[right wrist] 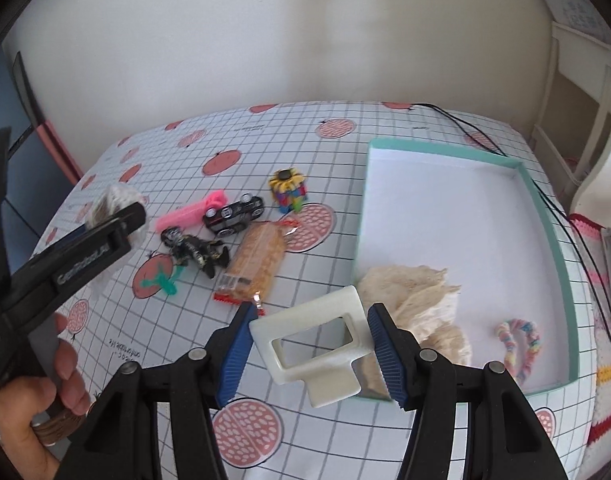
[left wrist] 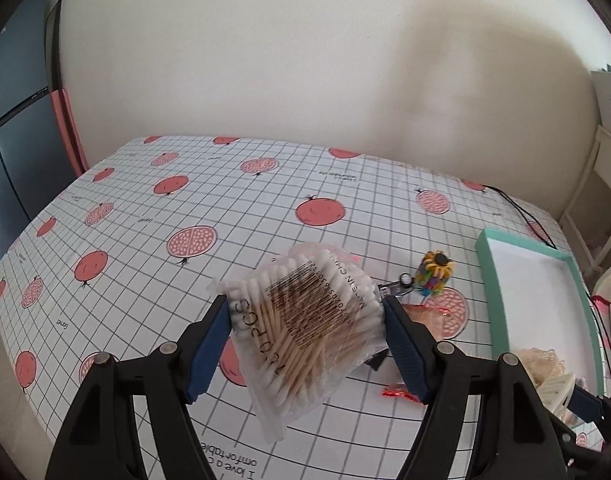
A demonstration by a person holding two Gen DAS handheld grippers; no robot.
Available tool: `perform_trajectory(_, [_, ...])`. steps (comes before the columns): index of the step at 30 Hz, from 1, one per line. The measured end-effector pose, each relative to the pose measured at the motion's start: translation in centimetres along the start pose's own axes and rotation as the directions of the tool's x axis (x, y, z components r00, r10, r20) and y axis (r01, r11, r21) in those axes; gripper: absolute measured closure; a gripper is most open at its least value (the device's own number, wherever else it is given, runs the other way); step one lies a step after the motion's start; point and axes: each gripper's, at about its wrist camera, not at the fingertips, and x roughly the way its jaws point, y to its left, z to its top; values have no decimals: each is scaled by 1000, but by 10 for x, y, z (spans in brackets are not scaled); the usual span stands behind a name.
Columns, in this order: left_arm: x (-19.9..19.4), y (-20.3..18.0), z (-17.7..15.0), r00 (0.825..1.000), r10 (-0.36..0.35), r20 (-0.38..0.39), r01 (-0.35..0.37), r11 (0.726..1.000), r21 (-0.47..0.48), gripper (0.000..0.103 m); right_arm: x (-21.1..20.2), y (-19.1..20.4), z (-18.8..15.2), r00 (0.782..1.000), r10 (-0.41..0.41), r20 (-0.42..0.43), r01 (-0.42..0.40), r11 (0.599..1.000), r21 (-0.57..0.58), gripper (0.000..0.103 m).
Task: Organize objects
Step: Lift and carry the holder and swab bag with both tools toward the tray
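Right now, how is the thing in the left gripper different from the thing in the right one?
The left gripper holds a soft, clear bag of cotton swabs; the right gripper holds a hard, cream handle with a rectangular hole. The bag is far from the teal box; the handle hangs at its edge. Both are squeezed between blue jaws.
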Motion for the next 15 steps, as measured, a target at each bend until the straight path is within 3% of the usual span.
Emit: perform_trajectory(15, [-19, -75, -9, 989, -146, -21, 147, 982, 118, 27, -3, -105, -4, 993, -118, 13, 113, 975, 193, 43])
